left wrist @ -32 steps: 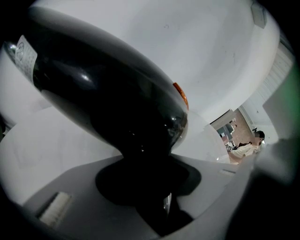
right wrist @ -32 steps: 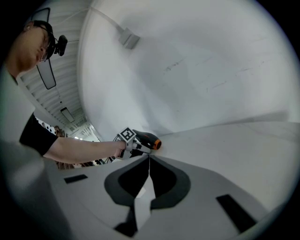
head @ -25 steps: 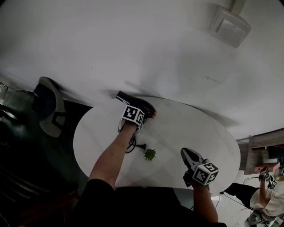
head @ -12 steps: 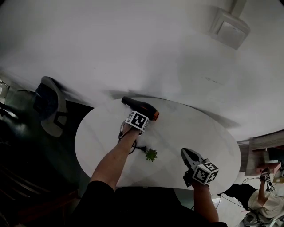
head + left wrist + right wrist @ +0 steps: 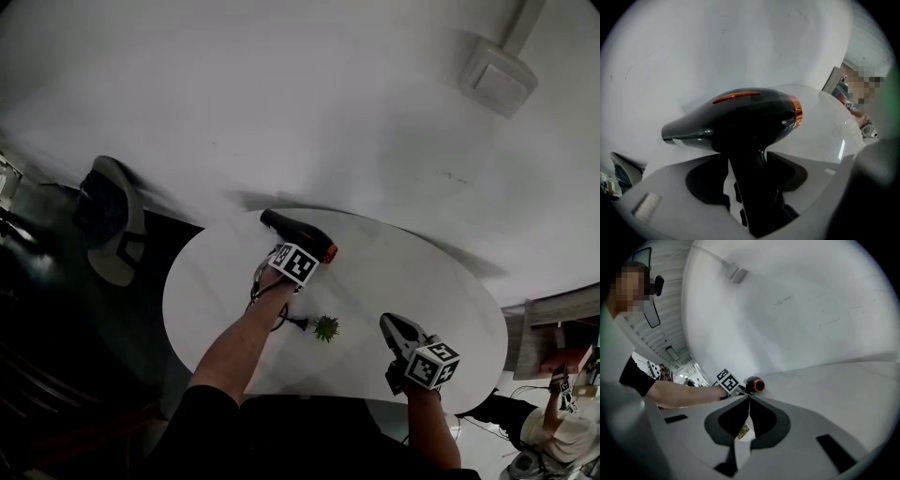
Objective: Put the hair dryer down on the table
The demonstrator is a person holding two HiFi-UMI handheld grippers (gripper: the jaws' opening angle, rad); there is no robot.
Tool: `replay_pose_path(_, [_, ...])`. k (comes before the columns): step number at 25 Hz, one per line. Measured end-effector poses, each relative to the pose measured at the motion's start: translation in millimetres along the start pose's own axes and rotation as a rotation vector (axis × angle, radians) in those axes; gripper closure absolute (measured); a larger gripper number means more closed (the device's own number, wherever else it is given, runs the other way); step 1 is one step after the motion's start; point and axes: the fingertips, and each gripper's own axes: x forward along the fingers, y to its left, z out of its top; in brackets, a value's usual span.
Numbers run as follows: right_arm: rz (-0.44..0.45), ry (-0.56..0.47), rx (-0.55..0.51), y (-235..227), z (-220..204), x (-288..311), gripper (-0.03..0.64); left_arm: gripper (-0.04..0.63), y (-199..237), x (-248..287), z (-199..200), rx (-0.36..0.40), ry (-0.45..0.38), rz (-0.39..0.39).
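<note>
The black hair dryer [image 5: 298,233] with an orange ring [image 5: 330,251] lies on the far part of the white oval table [image 5: 422,281]. Its cord and plug [image 5: 283,317] trail toward me. My left gripper [image 5: 299,251] is at the dryer's handle. In the left gripper view the handle [image 5: 752,197] stands between the jaws, which are opening, and a bright gap shows beside it on the left. My right gripper [image 5: 397,328] hovers over the table's near right part, its jaws closed tip to tip [image 5: 749,397] on nothing.
A small green plant [image 5: 325,327] sits on the table between my two arms. A chair [image 5: 114,220] stands off the table's left edge. A white wall box [image 5: 500,77] hangs on the wall behind. Another person [image 5: 561,427] is at the far lower right.
The hair dryer has come down and a little to the right, from tilted to lying flat on the table. The left gripper's cube has followed it. The right gripper has not moved.
</note>
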Motion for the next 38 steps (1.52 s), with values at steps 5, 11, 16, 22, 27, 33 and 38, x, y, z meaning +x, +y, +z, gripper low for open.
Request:
replay_pose_path(5, [0.007,0.005,-0.008,12,-3,5,0.604,0.293,8,-7,0,0.021,-0.005,0.044])
replay_pose_path(11, [-0.004,-0.004,-0.018,20,0,5,0.604,0.284,9,-28,4,0.016,-0.039,0.022])
replay_pose_path(16, [0.017,-0.007,-0.058,41,8,12,0.604,0.285,24,-62,9,-0.023,-0.122,0.031])
replay_pose_path(22, [0.032,-0.018,-0.113,68,20,18,0.604,0.288,44,-133,16,-0.087,-0.347,0.046])
replay_pose_path(27, [0.043,-0.036,-0.154,95,24,21,0.604,0.305,47,-198,12,-0.095,-0.582,0.049])
replay_pose_path(33, [0.039,-0.057,-0.201,128,22,17,0.604,0.43,30,-269,-10,-0.05,-0.779,-0.026])
replay_pose_path(38, [0.023,-0.086,-0.225,152,19,5,0.604,0.47,22,-312,-30,-0.066,-0.879,-0.054])
